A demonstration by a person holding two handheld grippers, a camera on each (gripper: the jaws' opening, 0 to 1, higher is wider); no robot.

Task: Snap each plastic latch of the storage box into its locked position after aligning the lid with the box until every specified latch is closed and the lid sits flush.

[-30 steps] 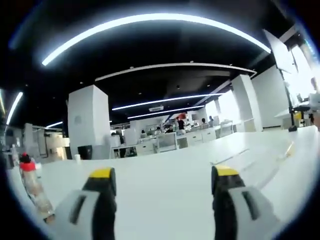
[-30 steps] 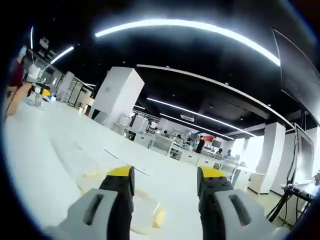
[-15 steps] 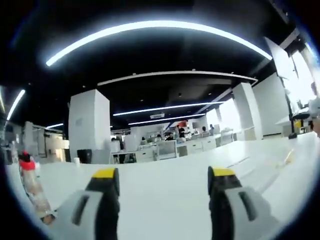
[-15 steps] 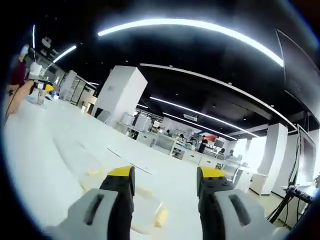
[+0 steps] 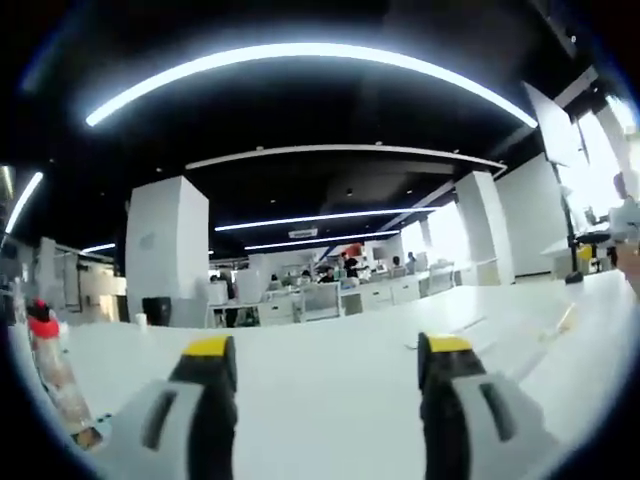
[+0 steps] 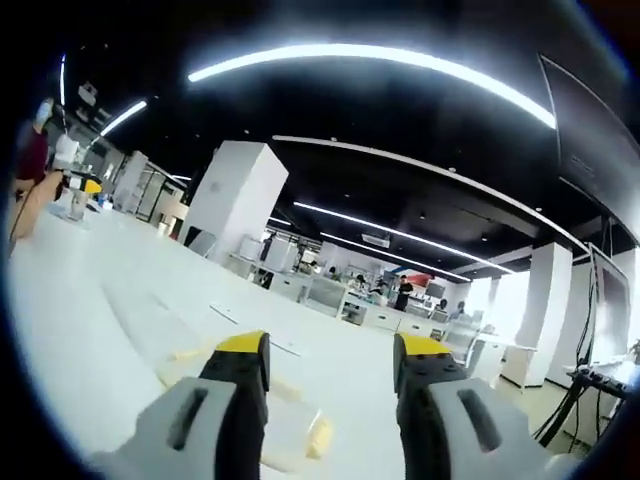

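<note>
A wide white table (image 5: 330,400) spreads under both grippers, running off toward a big open office with white pillars (image 5: 167,250), rows of desks and long light strips on a dark ceiling. In the left gripper view the left gripper (image 5: 328,350) hangs low over the bare tabletop, its two grey jaws with yellow tips standing well apart, with nothing between them and nothing touched. Far to the left on the table stands a clear bottle (image 5: 50,375) with a red cap, and a person's hand (image 5: 630,265) shows at the far right edge. In the right gripper view the right gripper (image 6: 329,350) also has its jaws spread wide and empty, held just above the table (image 6: 80,330). Below and between them lies the clear storage box (image 6: 285,430), seen as a pale see-through shape with yellowish latches at its edges: one latch (image 6: 318,437) lies near the middle between the jaws and another (image 6: 190,352) just left of the left jaw. The box is too washed out to tell whether the lid sits flush or whether the latches are snapped down. The jaws do not touch the box. At the far left of this view a person's arm (image 6: 30,200) shows beside some small things on the table.
</note>
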